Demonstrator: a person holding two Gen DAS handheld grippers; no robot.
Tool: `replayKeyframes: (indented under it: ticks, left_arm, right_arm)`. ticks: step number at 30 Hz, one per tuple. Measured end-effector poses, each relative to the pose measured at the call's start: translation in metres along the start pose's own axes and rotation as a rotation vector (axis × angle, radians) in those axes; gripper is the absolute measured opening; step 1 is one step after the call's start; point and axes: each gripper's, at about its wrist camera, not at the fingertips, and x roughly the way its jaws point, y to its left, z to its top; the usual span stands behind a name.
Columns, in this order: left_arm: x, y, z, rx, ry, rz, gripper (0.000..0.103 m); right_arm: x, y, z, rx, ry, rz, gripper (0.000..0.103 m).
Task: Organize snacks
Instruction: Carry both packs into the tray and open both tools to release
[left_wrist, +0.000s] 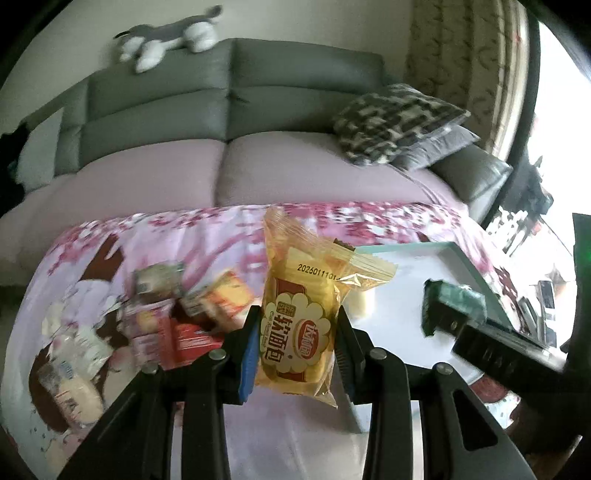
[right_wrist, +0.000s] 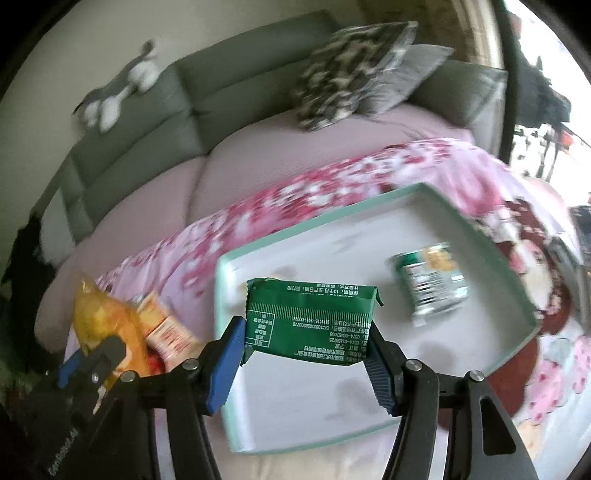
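Early going. One can (right_wrist: 430, 282) in tray (right_wrist: 517, 280). Left tongs (left_wrist: 297, 325) clamping yellow bread pack (left_wrist: 303, 314); right tongs (right_wrist: 308, 341) clamping green packet (right_wrist: 310, 317) over tray. Snack pile (left_wrist: 173, 321) left on cloth.

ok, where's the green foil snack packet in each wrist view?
Left wrist: green foil snack packet at right of centre, held in the right gripper, above the white tray with mint rim.
Right wrist: centre, between that gripper's fingers.
Shared landmark: the tray.

Blurred snack pile (left_wrist: 177, 317) left of tray (left_wrist: 476, 273)
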Motion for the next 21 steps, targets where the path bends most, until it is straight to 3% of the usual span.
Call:
replayKeyframes:
  ticks: [9,21]
  left_arm:
    - [0.027,-0.053,0.004,0.099,0.054,-0.037,0.038]
    - [0.07,-0.092,-0.014,0.163,0.157,-0.007,0.038]
  right_arm:
    - [-0.012,-0.073,0.02,0.136,-0.04,-0.136,0.065]
    - [0.001,-0.088,0.011,0.153,0.029,-0.123,0.065]
